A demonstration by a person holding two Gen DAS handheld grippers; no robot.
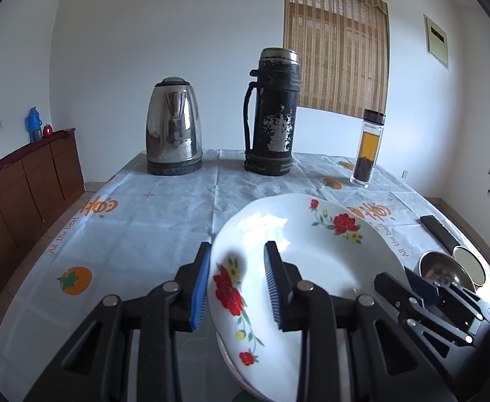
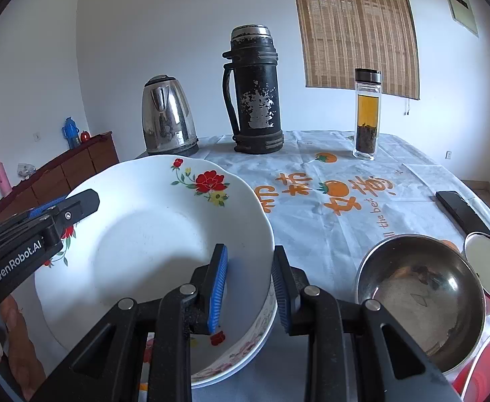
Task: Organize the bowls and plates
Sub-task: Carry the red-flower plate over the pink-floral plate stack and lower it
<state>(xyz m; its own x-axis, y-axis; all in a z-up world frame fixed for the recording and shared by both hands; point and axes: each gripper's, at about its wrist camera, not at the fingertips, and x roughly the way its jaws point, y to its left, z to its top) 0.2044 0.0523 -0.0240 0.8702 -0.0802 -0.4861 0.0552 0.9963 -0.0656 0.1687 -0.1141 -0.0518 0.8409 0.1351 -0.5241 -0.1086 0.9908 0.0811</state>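
A white plate (image 1: 315, 268) with red flowers is held between both grippers over the near part of the table. My left gripper (image 1: 238, 284) is shut on its left rim, which runs between the blue pads. In the right wrist view my right gripper (image 2: 250, 288) is shut on the plate's (image 2: 151, 241) right rim, and the left gripper (image 2: 67, 206) shows at the opposite edge. The right gripper (image 1: 404, 281) also appears in the left wrist view. Under the plate sits a flower-patterned bowl (image 2: 245, 338) on another white dish. A steel bowl (image 2: 419, 294) stands to the right.
At the back of the table (image 1: 127, 221) stand a steel kettle (image 1: 173, 127), a worn black thermos (image 1: 273, 114) and a glass tea bottle (image 1: 367, 147). A black flat device (image 2: 462, 214) and a red round container (image 2: 489, 268) lie right. A wooden cabinet (image 1: 27, 187) runs along the left wall.
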